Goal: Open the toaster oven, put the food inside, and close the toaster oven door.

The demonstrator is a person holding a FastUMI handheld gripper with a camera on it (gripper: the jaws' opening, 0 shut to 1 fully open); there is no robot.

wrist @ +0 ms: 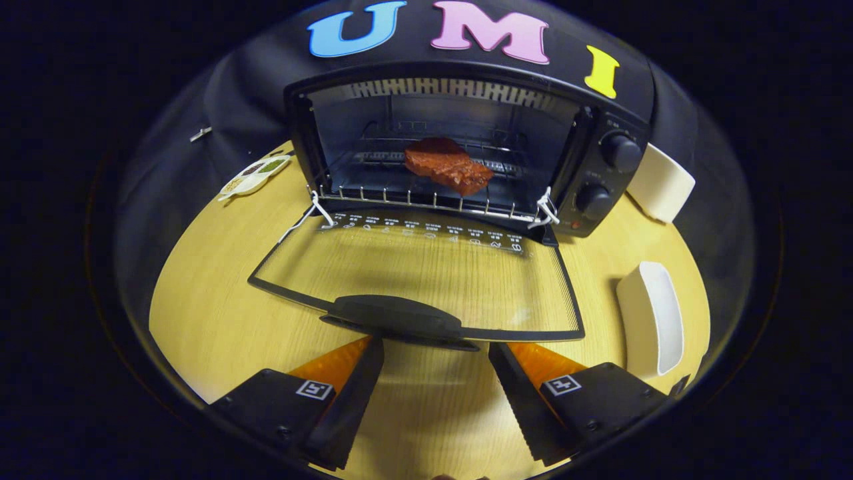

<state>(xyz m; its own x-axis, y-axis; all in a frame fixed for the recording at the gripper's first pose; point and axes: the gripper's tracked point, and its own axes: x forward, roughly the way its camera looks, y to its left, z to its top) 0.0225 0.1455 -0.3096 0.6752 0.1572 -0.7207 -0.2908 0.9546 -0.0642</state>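
I read step: food [448, 166] on rack inside toaster oven [466, 143], centre top of frame. Door [426, 280] lies fully down, handle [398, 317] just ahead of gripper [436, 373]. Jaws apart, holding nothing. Next, I judge: get under handle, swing door up shut.

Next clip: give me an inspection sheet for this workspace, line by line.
Surface: light wood-grain table.
Job's things: toaster oven with glass door folded down flat; red-brown food lies on the rack inside.
Clutter: two white dishes right of the oven; a small flat dish to its left.
Gripper: gripper open, fingers apart, holding nothing, just short of the door handle.
Cables: white ties at the door hinges.
Surroundings: black cloth wall.
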